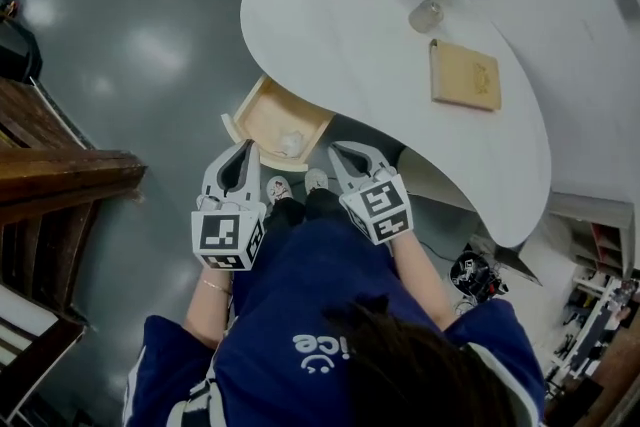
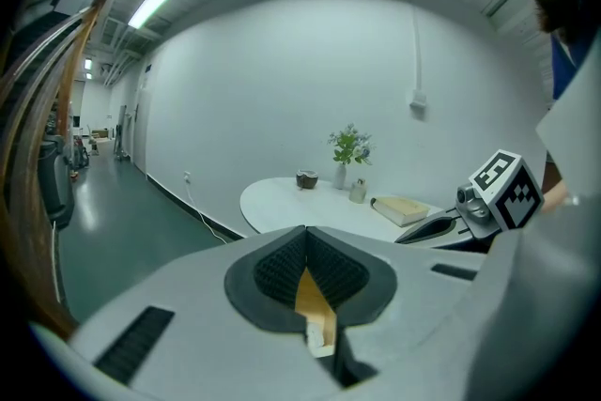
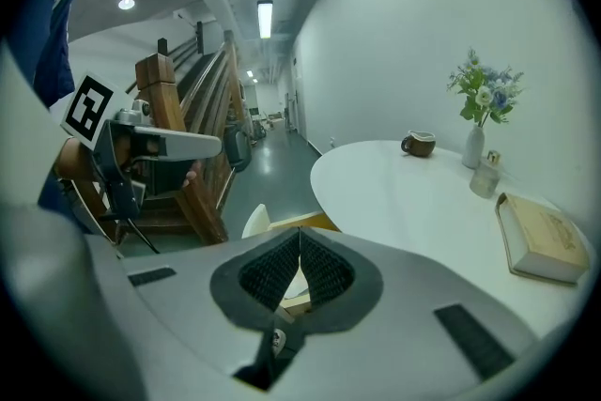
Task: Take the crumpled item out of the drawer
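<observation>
Open drawer under the white table, crumpled item inside

The curved white table [image 1: 350, 45] overhangs a pale wooden drawer [image 1: 262, 110], which is pulled out over open grey floor [image 1: 150, 55]. The small, white, wrinkled crumpled item [image 1: 291, 144] lies in the drawer corner nearest the person. The left gripper [image 1: 242, 151] and right gripper [image 1: 343, 155] point at the drawer's near edge, jaws closed together, holding nothing.
</observation>
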Demonstrator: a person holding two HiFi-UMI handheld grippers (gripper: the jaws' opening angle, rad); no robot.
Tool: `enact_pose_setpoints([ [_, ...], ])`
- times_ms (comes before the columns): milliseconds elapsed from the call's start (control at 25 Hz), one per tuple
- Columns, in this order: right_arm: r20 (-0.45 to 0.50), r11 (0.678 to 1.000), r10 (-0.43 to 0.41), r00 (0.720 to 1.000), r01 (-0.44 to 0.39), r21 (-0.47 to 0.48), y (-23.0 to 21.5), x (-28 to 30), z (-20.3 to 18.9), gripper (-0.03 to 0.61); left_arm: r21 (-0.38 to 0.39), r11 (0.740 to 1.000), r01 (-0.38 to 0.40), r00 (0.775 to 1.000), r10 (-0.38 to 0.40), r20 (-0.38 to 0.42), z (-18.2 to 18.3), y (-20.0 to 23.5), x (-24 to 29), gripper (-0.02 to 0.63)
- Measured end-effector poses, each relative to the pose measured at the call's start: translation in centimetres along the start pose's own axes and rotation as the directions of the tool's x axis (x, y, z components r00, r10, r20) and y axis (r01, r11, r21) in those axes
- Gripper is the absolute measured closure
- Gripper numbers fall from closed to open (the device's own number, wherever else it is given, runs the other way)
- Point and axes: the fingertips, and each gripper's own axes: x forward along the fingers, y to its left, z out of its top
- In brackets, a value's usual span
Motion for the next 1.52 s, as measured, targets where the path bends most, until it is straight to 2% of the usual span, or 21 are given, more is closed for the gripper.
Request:
enact_pose_setpoints([
  [320,-0.043,0.996,0.085,0.995,-0.086,-0.025,-0.5,2.2,0.1,0.568,-0.044,0.996,-0.074,0.997,0.074,-0.011,-0.3,0.3,0.3,0.609],
  [400,-0.083,0.989,0.146,0.986,-0.148,-0.017,0.0,3.3,-0.3,0.528,-0.051,0.994,-0.097,0.995,0.096,-0.013,-0.2,0.5,0.3,0.611],
  [440,-0.107,0.983,0.18,0.978,-0.182,-0.01,0.4,4.0,-0.6,0.491,-0.052,0.993,-0.109,0.994,0.109,-0.014,-0.2,0.5,0.3,0.611],
  [560,-0.181,0.966,0.253,0.95,-0.259,-0.008,1.3,6.1,-1.9,0.448,-0.068,0.986,-0.153,0.988,0.153,-0.013,-0.3,0.6,0.0,0.609],
  [720,-0.293,0.939,0.325,0.899,-0.345,-0.016,2.6,9.0,-4.0,0.395,-0.099,0.969,-0.228,0.974,0.226,-0.03,-1.1,1.4,-1.2,0.61],
  [840,-0.355,0.931,0.329,0.875,-0.363,-0.03,2.9,11.0,-5.2,0.374,-0.115,0.95,-0.289,0.957,0.284,-0.056,-2.1,2.4,-2.4,0.611],
  [1000,-0.43,0.927,0.305,0.85,-0.369,-0.073,2.9,13.5,-6.5,0.348,-0.136,0.914,-0.382,0.923,0.372,-0.093,-3.2,3.6,-4.2,0.611],
  [1320,-0.615,0.905,0.295,0.732,-0.42,-0.065,2.8,18.3,-11.0,0.339,-0.163,0.842,-0.514,0.856,0.492,-0.161,-5.2,4.7,-7.2,0.611],
  [1520,-0.731,0.897,0.26,0.631,-0.439,-0.06,2.3,20.2,-13.7,0.319,-0.17,0.806,-0.567,0.82,0.531,-0.213,-6.7,4.6,-8.4,0.609],
])
